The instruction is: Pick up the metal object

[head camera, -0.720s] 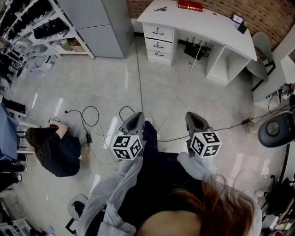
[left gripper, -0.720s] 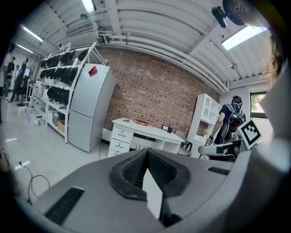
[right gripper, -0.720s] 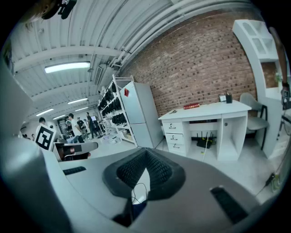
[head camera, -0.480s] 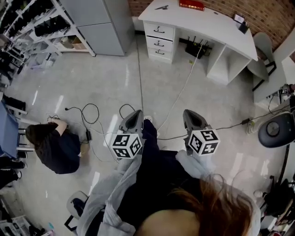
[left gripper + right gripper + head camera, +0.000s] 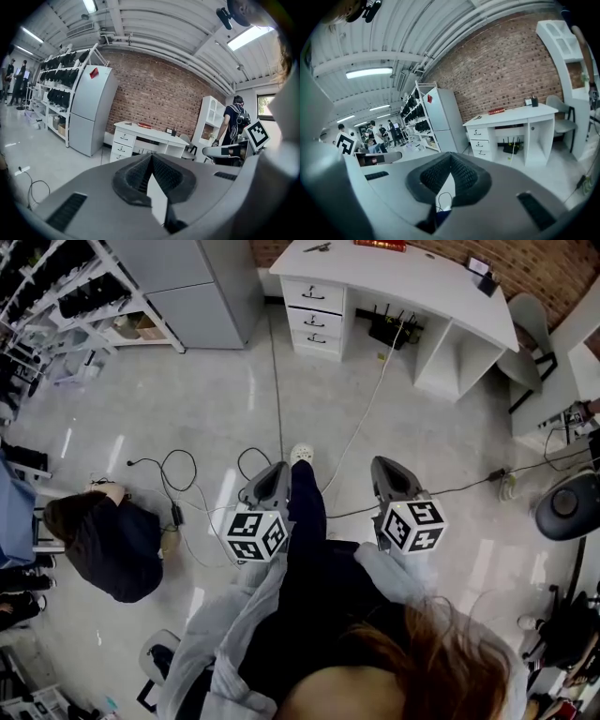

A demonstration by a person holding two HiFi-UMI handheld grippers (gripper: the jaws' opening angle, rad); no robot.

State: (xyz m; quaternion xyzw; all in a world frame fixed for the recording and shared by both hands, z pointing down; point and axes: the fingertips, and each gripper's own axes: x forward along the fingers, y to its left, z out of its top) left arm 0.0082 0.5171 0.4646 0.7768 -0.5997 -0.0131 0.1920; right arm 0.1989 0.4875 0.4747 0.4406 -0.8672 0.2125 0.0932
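A small dark metal object [image 5: 316,247] lies at the left end of the white desk [image 5: 412,282], far ahead of both grippers. My left gripper [image 5: 278,471] and right gripper [image 5: 383,465] are held side by side at waist height above the floor. In the left gripper view the left gripper [image 5: 151,158] has its pads meeting at the tips with nothing between them. The right gripper [image 5: 450,158] looks the same, shut and empty. The desk [image 5: 513,114] shows in both gripper views, well out of reach.
A red item [image 5: 380,244] lies on the desk top. Cables [image 5: 178,474] trail across the floor, and a person [image 5: 108,545] crouches at the left. A grey cabinet [image 5: 187,287] and shelves [image 5: 56,296] stand at the back left; a chair [image 5: 530,329] is right of the desk.
The desk has slid toward the top of the head view as the person steps forward, one white shoe now ahead. Both grippers keep their pose and stay shut.
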